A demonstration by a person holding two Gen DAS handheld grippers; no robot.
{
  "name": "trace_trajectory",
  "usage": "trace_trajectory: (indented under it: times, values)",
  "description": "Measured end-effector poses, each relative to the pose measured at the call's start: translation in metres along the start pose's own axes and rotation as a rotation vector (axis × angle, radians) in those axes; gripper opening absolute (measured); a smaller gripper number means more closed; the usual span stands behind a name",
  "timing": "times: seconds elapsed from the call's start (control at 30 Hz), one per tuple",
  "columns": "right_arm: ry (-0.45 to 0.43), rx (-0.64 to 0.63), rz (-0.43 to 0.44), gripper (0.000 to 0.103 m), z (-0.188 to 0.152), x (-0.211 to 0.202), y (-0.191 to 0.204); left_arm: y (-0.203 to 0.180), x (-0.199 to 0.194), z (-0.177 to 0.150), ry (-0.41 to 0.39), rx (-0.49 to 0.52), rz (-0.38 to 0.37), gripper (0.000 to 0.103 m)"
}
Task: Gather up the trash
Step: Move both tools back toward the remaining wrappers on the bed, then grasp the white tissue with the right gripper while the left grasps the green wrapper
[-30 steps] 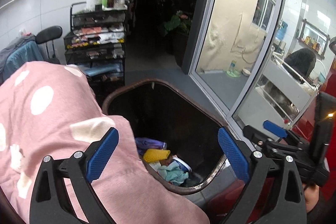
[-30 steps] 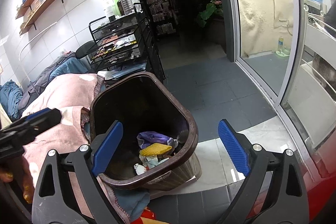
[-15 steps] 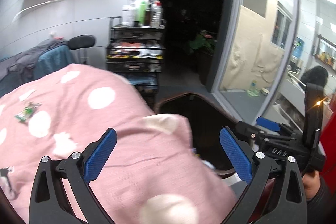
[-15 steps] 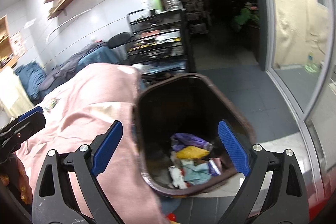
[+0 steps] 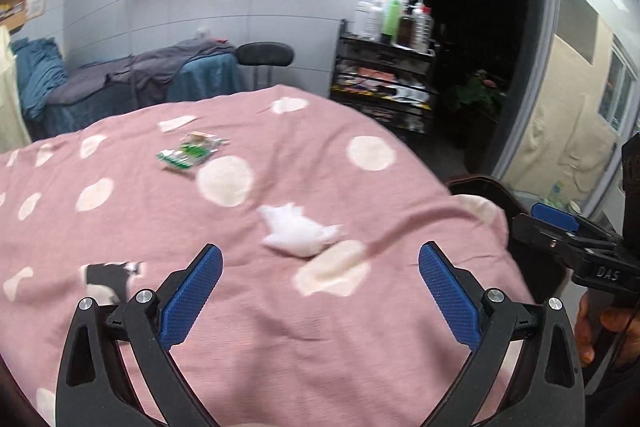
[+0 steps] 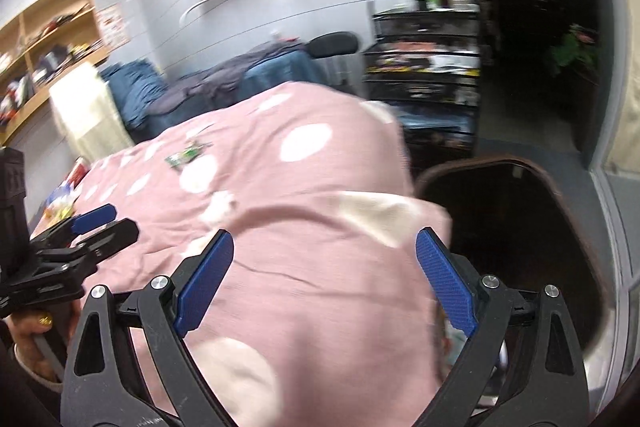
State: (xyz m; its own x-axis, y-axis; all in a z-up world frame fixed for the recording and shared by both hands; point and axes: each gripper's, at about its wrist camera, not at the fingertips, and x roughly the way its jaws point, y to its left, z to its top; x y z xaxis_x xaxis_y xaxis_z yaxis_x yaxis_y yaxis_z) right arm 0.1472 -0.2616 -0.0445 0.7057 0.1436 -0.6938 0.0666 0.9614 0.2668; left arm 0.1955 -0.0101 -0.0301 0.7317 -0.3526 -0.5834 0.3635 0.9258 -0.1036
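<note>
Swung from bin (image 6: 516, 227) to blanket (image 5: 280, 327); both my grippers (image 5: 320, 291) (image 6: 324, 279) released, empty; next: grab tissue (image 5: 296, 233).

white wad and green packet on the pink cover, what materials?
Crumpled white wad: looks like tissue or soft paper, matte, with torn, fluffy edges. Small green packet: probably plastic film wrapper, printed and slightly glossy. Pink polka-dot cover: soft woven or knit fabric, matte, creased.

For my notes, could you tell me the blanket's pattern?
Pink blanket with pale cream dots; left wrist view shows it best.
</note>
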Motion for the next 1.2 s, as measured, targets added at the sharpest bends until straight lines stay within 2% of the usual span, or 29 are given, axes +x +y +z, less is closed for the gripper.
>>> trace_trajectory:
  times: [0.13, 0.37, 0.57, 0.77, 0.9, 0.93, 0.97, 1.03, 1.17, 1.2]
  values:
    - [0.058, -0.042, 0.058, 0.092, 0.01, 0.024, 0.027, 0.033, -0.001, -0.005, 0.013, -0.025, 0.081, 0.097]
    - [0.172, -0.089, 0.128, 0.092, 0.019, 0.066, 0.064, 0.082, -0.002, -0.018, 0.052, -0.09, 0.143, 0.097]
    - [0.291, -0.205, 0.128, 0.091, 0.028, 0.109, 0.094, 0.101, 0.001, -0.023, 0.087, -0.135, 0.13, 0.097]
    - [0.422, -0.379, 0.074, 0.09, 0.035, 0.165, 0.128, 0.11, 0.006, -0.019, 0.098, -0.174, 0.108, 0.097]
    - [0.532, -0.44, 0.057, 0.075, 0.028, 0.197, 0.138, 0.111, 0.015, -0.015, 0.122, -0.174, 0.104, 0.097]
    - [0.543, -0.435, 0.054, 0.065, 0.027, 0.202, 0.138, 0.112, 0.018, -0.014, 0.128, -0.175, 0.103, 0.097]
    - [0.556, -0.424, 0.054, 0.049, 0.026, 0.205, 0.136, 0.112, 0.02, -0.012, 0.133, -0.174, 0.101, 0.097]
    - [0.542, -0.395, 0.073, 0.03, 0.027, 0.203, 0.13, 0.111, 0.025, -0.007, 0.136, -0.167, 0.105, 0.097]
    - [0.448, -0.336, 0.102, 0.025, 0.036, 0.184, 0.118, 0.109, 0.038, 0.006, 0.141, -0.146, 0.116, 0.097]
    - [0.4, -0.312, 0.101, 0.025, 0.04, 0.174, 0.113, 0.107, 0.041, 0.009, 0.141, -0.139, 0.122, 0.097]
